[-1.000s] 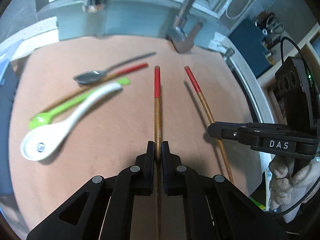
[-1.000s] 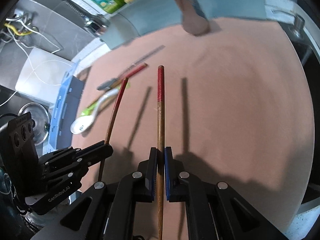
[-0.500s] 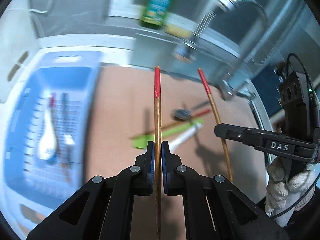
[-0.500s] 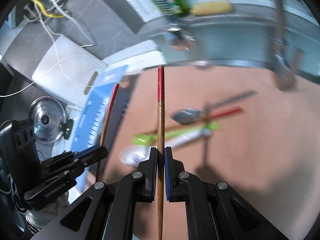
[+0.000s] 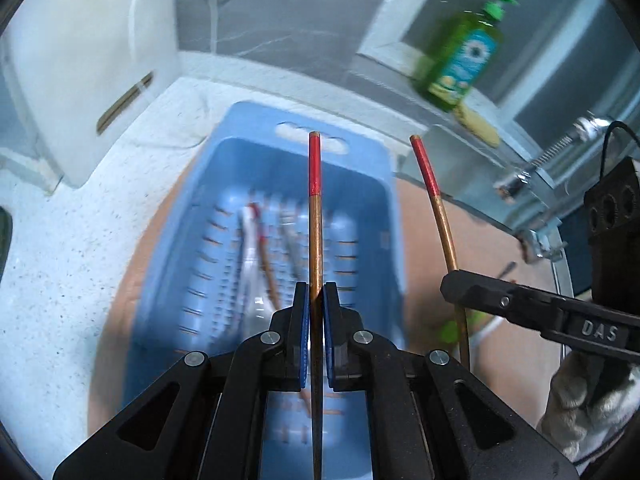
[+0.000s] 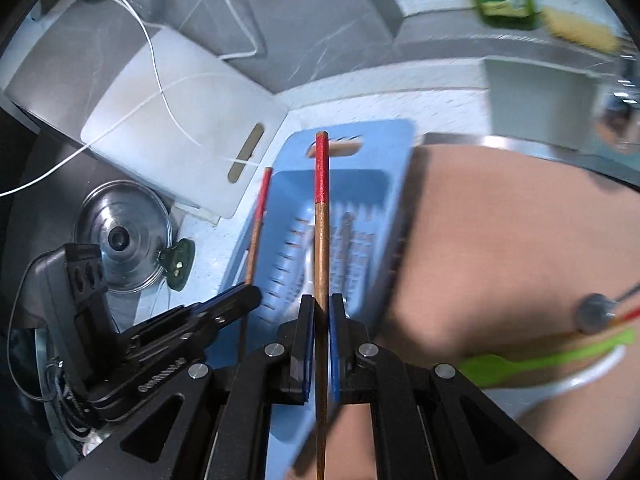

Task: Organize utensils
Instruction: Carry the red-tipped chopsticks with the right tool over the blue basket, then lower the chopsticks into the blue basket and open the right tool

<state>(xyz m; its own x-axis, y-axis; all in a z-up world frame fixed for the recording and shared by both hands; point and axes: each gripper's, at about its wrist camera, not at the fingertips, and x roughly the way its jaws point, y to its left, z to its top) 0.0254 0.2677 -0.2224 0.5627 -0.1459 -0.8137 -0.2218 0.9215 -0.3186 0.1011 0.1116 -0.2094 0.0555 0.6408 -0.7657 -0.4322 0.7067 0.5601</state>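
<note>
- The left gripper [image 5: 316,312] is squeezed tight on a chopstick [image 5: 315,216]. The stick points to 12 o'clock, red end up, over the blue basket [image 5: 384,184].
- The right gripper [image 6: 320,320] is squeezed tight on a second chopstick [image 6: 321,216]. It also points to 12 o'clock, over the same basket [image 6: 400,152].
- In the left view, the right gripper [image 5: 460,284] sits at 3 o'clock with its stick [image 5: 436,208] bending up toward 1 o'clock.
- In the right view, the left gripper [image 6: 240,300] sits at 9 o'clock with its stick [image 6: 256,224] just beside the basket's left wall.
- Only the left view shows the whole soap bottle [image 5: 464,60] at 1 o'clock, with a yellow sponge [image 5: 480,128] by it, and a gloved hand [image 5: 592,412] at 4 o'clock.
- Only the right view shows a pot lid [image 6: 124,240] at 9 o'clock, and a metal spoon [image 6: 596,316], a green spoon [image 6: 540,360] and a white spoon [image 6: 580,380] at 3 to 4 o'clock on the tan mat [image 6: 500,240].
- A white board [image 6: 180,128] stands at 11 o'clock, behind the basket.
- Some things lie in the basket, too blurry to count.
- Count: two grippers, two held chopsticks, one basket, three spoons on the mat, one bottle, one lid.
</note>
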